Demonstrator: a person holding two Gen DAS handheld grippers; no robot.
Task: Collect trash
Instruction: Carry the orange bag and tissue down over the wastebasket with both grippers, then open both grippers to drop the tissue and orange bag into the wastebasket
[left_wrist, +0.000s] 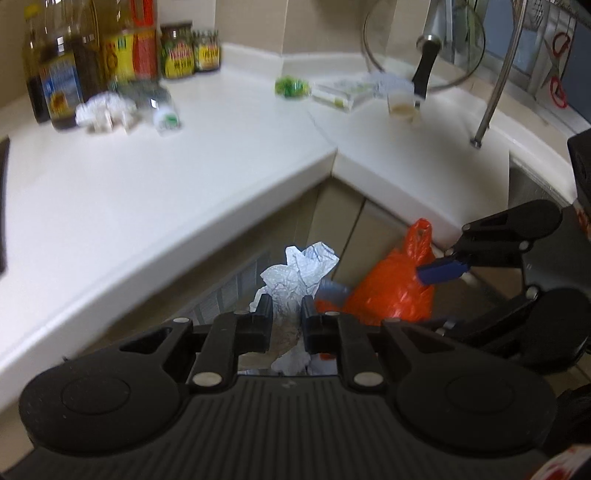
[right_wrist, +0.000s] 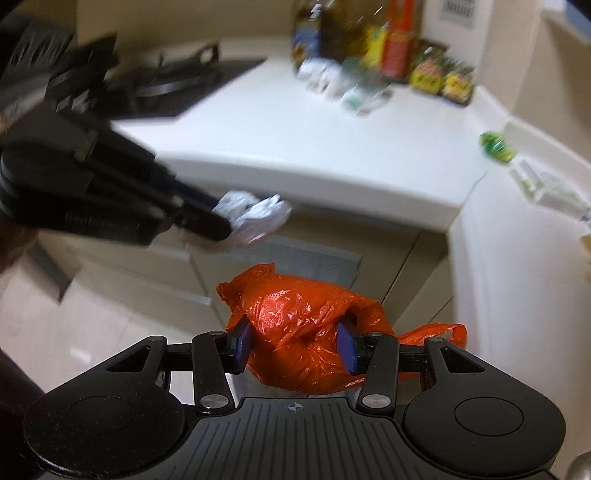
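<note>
Left gripper (left_wrist: 287, 308) jaws nearly closed, pinching a crumpled white paper wad (left_wrist: 299, 275) off the counter, out over the cabinet fronts; right gripper (right_wrist: 295, 347) jaws part open with the orange plastic bag (right_wrist: 306, 332) bunched between the blue pads (right_wrist: 242, 341), bag hanging in front of the cabinets just right of the wad; whether the pads really clamp it or just cradle it, can't say for sure, looks gripped; judgement: wad is light, soft, springy, so a pinch through the middle should hold, an edge pinch could tear or slip; bag is thin, slick film, limp, mouth won't stay open unaided, best held at the bunched neck or the loop handle (left_wrist: 419, 236); next looks like wad into bag, needs the mouth spread; room: open air in the inside corner below the counter edge (left_wrist: 207, 221), edge close on both sides, keep the wad clear of it; further out on the white counter (left_wrist: 240, 122) more likely trash: a second crumpled paper (left_wrist: 105, 110), a small white bottle (left_wrist: 168, 120) beside it, a green wrapper ball (left_wrist: 291, 86), a flat white pack (left_wrist: 340, 94), a small cup (left_wrist: 400, 103); at the back sauce bottles (left_wrist: 59, 74) and jars (left_wrist: 177, 51), tight against the paper, easy to knock; glass lid (left_wrist: 424, 44) leaning right rear, fragile; both views blurred.
</note>
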